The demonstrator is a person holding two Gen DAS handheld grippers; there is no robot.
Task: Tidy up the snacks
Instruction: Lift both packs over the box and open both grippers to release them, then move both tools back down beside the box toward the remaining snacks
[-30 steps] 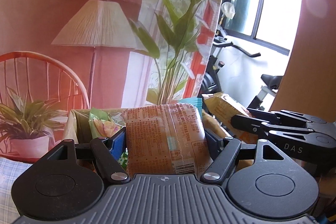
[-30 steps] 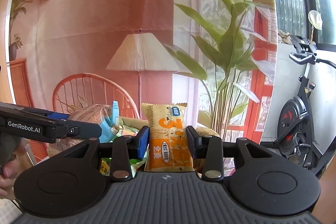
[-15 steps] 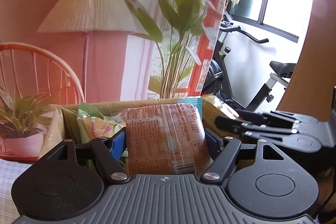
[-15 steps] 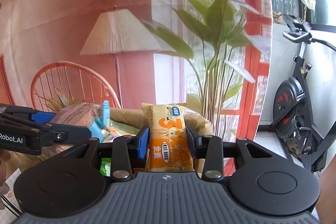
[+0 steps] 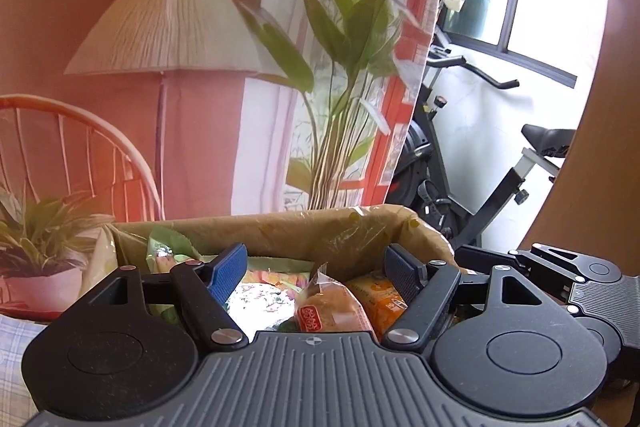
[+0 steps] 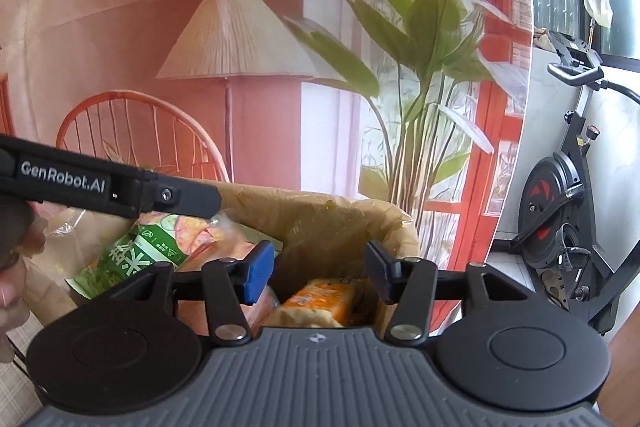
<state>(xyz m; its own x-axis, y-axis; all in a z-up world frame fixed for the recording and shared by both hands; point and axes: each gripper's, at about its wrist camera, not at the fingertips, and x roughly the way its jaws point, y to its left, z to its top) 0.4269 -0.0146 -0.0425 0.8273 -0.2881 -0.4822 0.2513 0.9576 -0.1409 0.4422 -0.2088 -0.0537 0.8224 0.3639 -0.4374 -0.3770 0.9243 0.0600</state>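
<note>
A cardboard box (image 5: pixel 320 227) lined with clear plastic holds the snacks. My left gripper (image 5: pixel 316 269) hangs open over it, nothing between its blue pads. Below it lie a brown bread packet (image 5: pixel 332 311), an orange packet (image 5: pixel 376 299), a white flowered packet (image 5: pixel 260 303) and a green packet (image 5: pixel 160 251). In the right wrist view my right gripper (image 6: pixel 320 267) is over the box's (image 6: pixel 340 223) right end, its jaws opening. The orange packet (image 6: pixel 320 297) lies loose beneath them, untouched by the pads. The green packet (image 6: pixel 136 259) leans at the left.
The left gripper's finger (image 6: pixel 184 199) crosses the right wrist view above the green packet, with a person's hand (image 6: pixel 12 267) at the left edge. An exercise bike (image 6: pixel 560 207) stands at the right. A printed backdrop with a lamp hangs behind the box.
Both grippers moved over the box and let go. The bread packet left the left jaws and the orange packet left the right jaws; both now lie in the box.
</note>
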